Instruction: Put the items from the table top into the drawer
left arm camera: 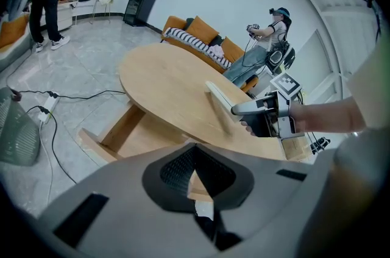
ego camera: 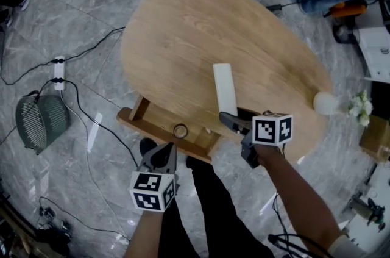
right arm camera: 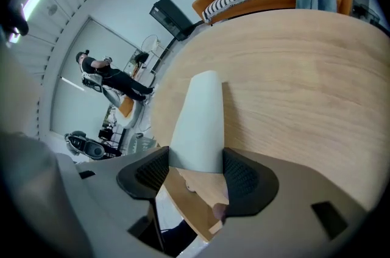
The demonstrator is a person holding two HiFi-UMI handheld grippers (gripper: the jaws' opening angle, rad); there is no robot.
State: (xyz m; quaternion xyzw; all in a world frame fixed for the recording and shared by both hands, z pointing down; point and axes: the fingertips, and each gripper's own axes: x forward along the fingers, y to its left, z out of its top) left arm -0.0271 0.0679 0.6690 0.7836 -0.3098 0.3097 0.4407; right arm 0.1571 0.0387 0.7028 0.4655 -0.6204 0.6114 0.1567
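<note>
1 small ring point(ego camera: 180, 130) already lies in the open drawer point(ego camera: 137, 122). the long white block point(ego camera: 224, 89), still to go, lies on the table top point(ego camera: 201, 25), its near end clamped by the right gripper point(ego camera: 229, 120). the left gripper point(ego camera: 164, 157) is closed, empty.

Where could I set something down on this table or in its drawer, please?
Bare: the table far and left of the white box; the drawer left of the ring. Crowded: the near edge, where the right gripper grips the box.

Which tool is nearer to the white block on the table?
Right. The right tool grips the white block at its near end; the left tool hangs shut by the drawer, apart.
</note>
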